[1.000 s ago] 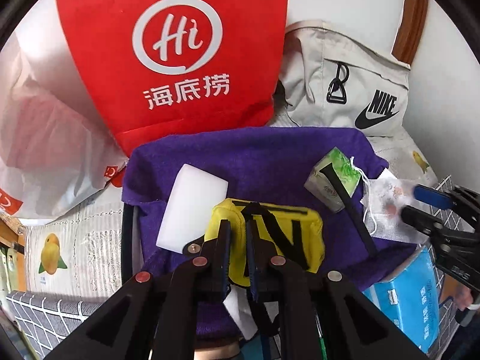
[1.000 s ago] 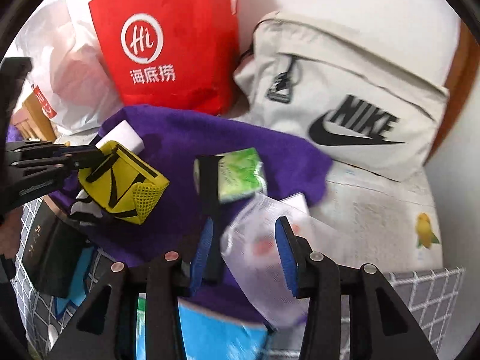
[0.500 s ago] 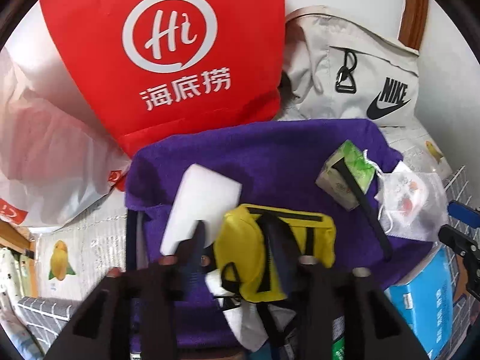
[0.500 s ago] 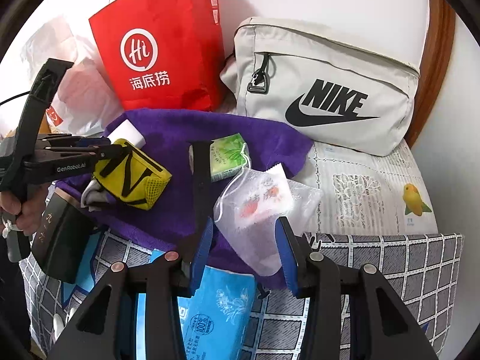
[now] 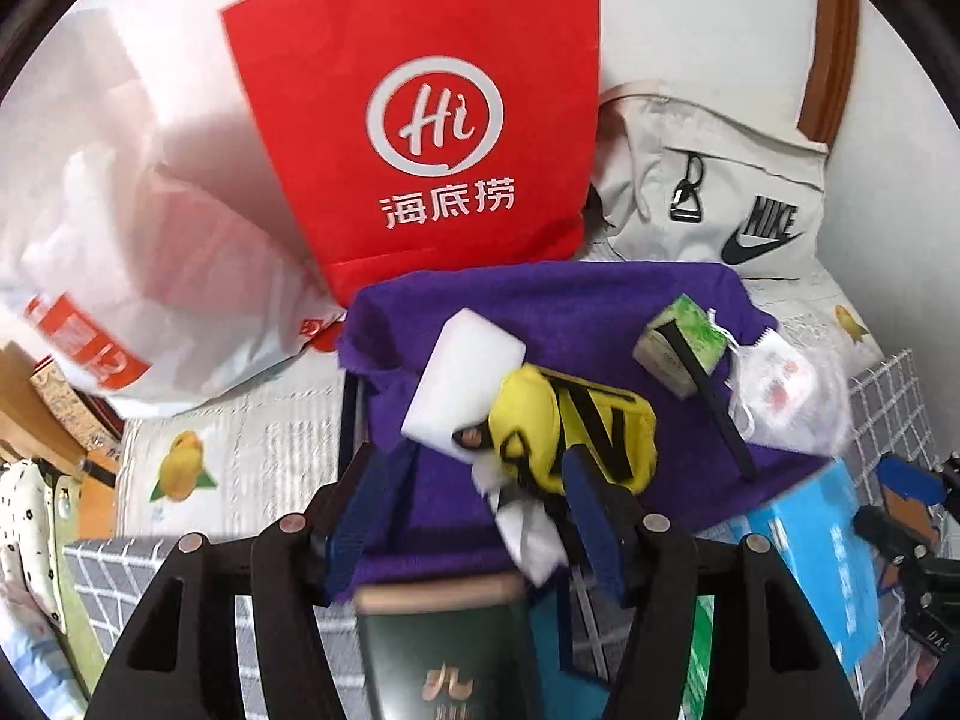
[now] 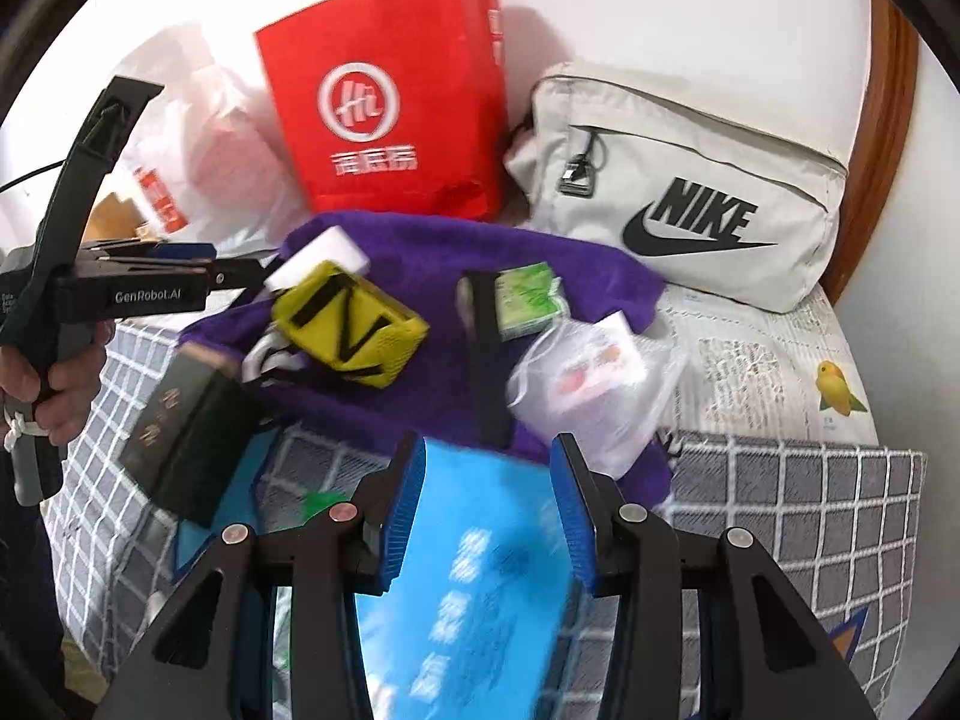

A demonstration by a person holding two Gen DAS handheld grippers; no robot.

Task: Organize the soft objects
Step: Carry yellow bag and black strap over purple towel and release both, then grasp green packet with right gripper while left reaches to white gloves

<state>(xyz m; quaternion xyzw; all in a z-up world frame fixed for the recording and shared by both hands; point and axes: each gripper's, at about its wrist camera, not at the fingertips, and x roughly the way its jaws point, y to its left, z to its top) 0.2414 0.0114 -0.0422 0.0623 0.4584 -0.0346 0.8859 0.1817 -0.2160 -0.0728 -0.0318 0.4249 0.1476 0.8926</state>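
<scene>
A purple towel (image 5: 576,306) (image 6: 432,252) lies on the bed. On it rest a white sponge block (image 5: 462,381) (image 6: 327,258), a yellow pouch with black straps (image 5: 576,432) (image 6: 354,324), a green tissue pack (image 5: 681,342) (image 6: 528,300) and a clear packet holding a face mask (image 5: 780,390) (image 6: 594,378). My left gripper (image 5: 474,516) is open and empty, just short of the yellow pouch; it also shows in the right wrist view (image 6: 234,276). My right gripper (image 6: 489,510) is open, its fingers either side of a blue tissue pack (image 6: 480,576) (image 5: 828,546).
A red paper bag (image 5: 432,138) (image 6: 390,102), a beige Nike pouch (image 5: 732,192) (image 6: 690,192) and a white plastic bag (image 5: 144,228) stand against the wall. A dark green box (image 5: 444,648) (image 6: 180,420) lies near me on the grey checked blanket (image 6: 798,516).
My left gripper has opened, let go of the yellow pouch and drawn back. My right gripper has drawn back from the mask packet to over the blue tissue pack.
</scene>
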